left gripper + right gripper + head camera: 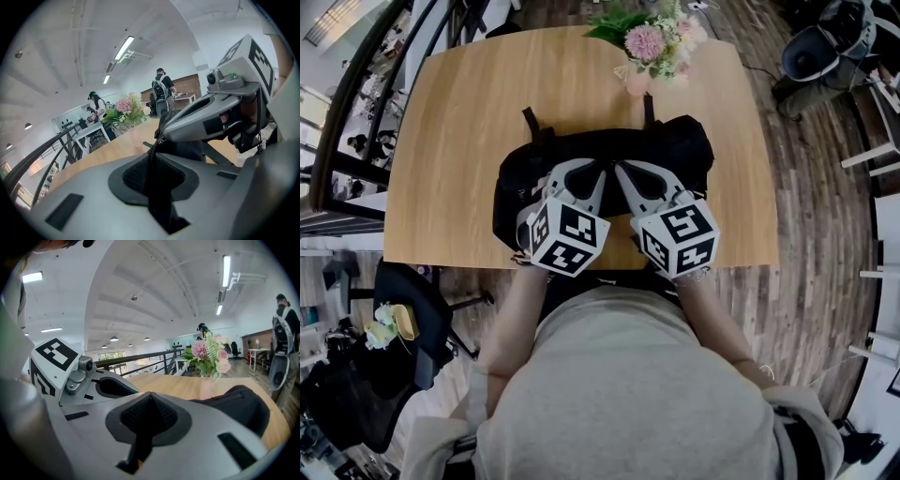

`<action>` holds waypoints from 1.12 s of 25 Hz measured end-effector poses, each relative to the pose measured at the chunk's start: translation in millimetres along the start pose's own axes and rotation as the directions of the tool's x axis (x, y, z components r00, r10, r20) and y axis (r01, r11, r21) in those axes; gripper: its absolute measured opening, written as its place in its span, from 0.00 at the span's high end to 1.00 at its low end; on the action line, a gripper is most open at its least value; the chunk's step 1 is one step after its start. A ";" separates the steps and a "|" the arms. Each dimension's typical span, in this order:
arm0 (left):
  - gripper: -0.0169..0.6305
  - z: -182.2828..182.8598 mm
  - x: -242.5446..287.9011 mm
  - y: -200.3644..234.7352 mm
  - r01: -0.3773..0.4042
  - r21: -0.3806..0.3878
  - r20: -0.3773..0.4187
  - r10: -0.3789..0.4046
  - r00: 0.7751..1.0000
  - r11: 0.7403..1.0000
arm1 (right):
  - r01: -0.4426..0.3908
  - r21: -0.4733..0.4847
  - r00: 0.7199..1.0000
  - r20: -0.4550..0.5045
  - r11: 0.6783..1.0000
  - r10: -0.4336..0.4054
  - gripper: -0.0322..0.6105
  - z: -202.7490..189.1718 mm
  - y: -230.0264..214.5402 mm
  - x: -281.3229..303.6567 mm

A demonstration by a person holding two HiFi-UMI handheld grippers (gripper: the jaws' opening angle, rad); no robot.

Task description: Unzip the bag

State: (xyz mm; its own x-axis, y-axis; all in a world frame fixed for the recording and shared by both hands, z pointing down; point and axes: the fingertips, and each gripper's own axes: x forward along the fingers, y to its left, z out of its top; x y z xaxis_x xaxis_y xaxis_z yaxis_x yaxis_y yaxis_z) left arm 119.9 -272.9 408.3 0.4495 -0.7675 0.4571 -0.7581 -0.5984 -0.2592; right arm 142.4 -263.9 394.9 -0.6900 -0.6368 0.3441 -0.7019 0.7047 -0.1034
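Pinching zipper strip (151,151) of black bag (675,150), left gripper (579,173) jaws clenched; right gripper (642,175) just beside it, jaws pressed together, over wooden table (459,141).

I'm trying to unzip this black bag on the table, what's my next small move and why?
Probably draw the left gripper slowly along the zipper line. Its jaws are shut on the black pull strip that runs to the slider on the bag, so the grip looks set. The right gripper is shut with nothing seen between its jaws, so the bag may shift.
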 end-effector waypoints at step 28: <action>0.90 -6.1 -2.2 10.2 -0.048 -0.124 -0.005 0.048 0.999 0.991 | 0.206 0.068 0.977 0.033 0.976 -0.209 0.93 1.1 -95.6 -43.4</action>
State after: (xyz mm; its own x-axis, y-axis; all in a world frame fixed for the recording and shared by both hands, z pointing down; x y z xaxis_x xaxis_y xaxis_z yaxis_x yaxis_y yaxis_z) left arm 108.3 -275.9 409.8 0.4106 -0.7942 0.4480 -0.8314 -0.5278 -0.1737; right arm 239.2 -304.0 388.8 -0.5338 -0.7797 0.3273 -0.8394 0.5354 -0.0937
